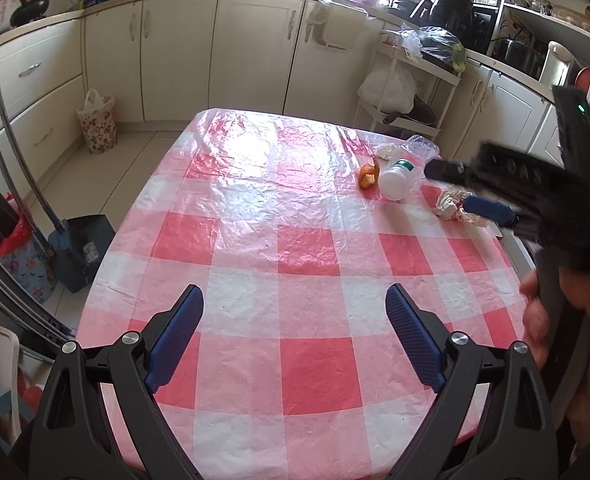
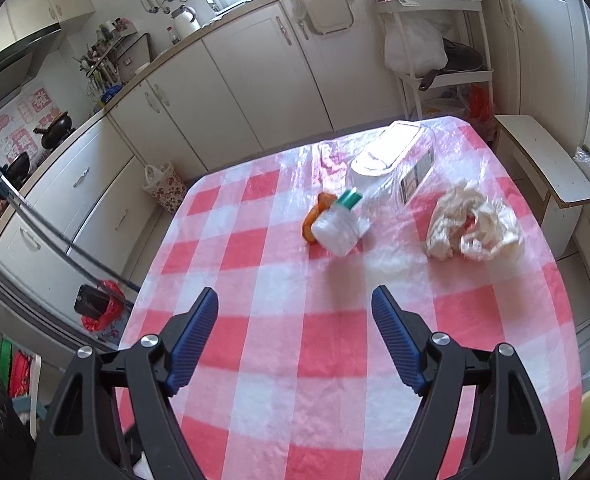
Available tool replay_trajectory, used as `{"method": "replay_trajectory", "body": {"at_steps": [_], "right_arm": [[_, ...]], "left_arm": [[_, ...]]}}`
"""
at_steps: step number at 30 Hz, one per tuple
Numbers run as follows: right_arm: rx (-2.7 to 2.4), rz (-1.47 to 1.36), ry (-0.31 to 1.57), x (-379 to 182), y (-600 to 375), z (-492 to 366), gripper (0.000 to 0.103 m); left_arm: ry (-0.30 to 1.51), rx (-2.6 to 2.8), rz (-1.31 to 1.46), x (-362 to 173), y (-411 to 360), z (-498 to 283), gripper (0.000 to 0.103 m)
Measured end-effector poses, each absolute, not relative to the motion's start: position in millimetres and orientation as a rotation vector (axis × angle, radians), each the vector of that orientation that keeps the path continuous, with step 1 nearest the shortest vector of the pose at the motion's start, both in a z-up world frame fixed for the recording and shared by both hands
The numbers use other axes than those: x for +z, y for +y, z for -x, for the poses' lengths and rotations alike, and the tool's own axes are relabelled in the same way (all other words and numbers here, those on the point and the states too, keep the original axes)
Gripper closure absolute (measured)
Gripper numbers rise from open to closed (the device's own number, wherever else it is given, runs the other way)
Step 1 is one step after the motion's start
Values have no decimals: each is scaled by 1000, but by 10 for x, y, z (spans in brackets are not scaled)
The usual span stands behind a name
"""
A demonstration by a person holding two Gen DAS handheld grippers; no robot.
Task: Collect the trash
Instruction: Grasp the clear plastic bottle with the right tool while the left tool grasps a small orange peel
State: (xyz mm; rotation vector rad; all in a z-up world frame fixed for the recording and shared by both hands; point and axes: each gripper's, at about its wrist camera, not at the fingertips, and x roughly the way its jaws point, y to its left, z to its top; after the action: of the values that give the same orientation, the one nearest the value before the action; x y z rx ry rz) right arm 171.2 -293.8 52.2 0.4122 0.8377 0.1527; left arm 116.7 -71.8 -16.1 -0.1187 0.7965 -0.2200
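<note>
Both hand-held grippers, left [image 1: 295, 316] and right [image 2: 295, 316], spread empty above the glossy checked tabletop [image 2: 335, 360]. Crumpled paper [image 2: 473, 226], a white bottle [image 2: 337, 230] and orange peel [image 2: 315, 216] lie there. Only the left view shows the holding hand [image 1: 543, 312].

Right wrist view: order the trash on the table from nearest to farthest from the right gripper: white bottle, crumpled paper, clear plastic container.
From the right gripper, open over the checked tablecloth:
1. White bottle, ahead, just left of centre, orange peel against its far side.
2. Crumpled paper, ahead to the right; close to the bottle's range, slightly farther.
3. Clear plastic container, farthest, behind the bottle.
</note>
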Motion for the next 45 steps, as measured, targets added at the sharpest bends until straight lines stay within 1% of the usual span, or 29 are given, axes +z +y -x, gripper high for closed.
{"method": "replay_trajectory", "body": {"at_steps": [7, 16, 19, 20, 21, 22, 30, 34, 39, 45], "right_arm": [[20, -435, 887, 420, -3163, -2410, 27], [-110, -438, 1009, 63, -3308, -3072, 27], [-100, -412, 1033, -10, -3284, -3161, 38], [-85, -388, 1037, -16, -3250, -3173, 44], [-56, -360, 1046, -26, -3204, -3180, 46], [-34, -340, 1048, -27, -3165, -3174, 46], [245, -221, 1081, 6, -2616, -2724, 47], [390, -190, 1099, 27, -2359, -2244, 47], [363, -153, 1073, 65, -2489, -1672, 47], [257, -200, 1060, 92, -2868, -1349, 46]], "left_arm": [[829, -223, 139, -299, -673, -1209, 14], [863, -233, 188, -379, -619, -1306, 14], [867, -238, 195, -385, -616, -1334, 14], [865, -238, 196, -383, -612, -1339, 14], [863, -238, 197, -380, -608, -1343, 14], [863, -238, 200, -377, -601, -1351, 14], [864, -198, 215, -405, -505, -1380, 13], [860, -171, 216, -428, -442, -1372, 13], [859, -146, 229, -435, -334, -1415, 13], [858, -148, 218, -391, -446, -1790, 13]]}}
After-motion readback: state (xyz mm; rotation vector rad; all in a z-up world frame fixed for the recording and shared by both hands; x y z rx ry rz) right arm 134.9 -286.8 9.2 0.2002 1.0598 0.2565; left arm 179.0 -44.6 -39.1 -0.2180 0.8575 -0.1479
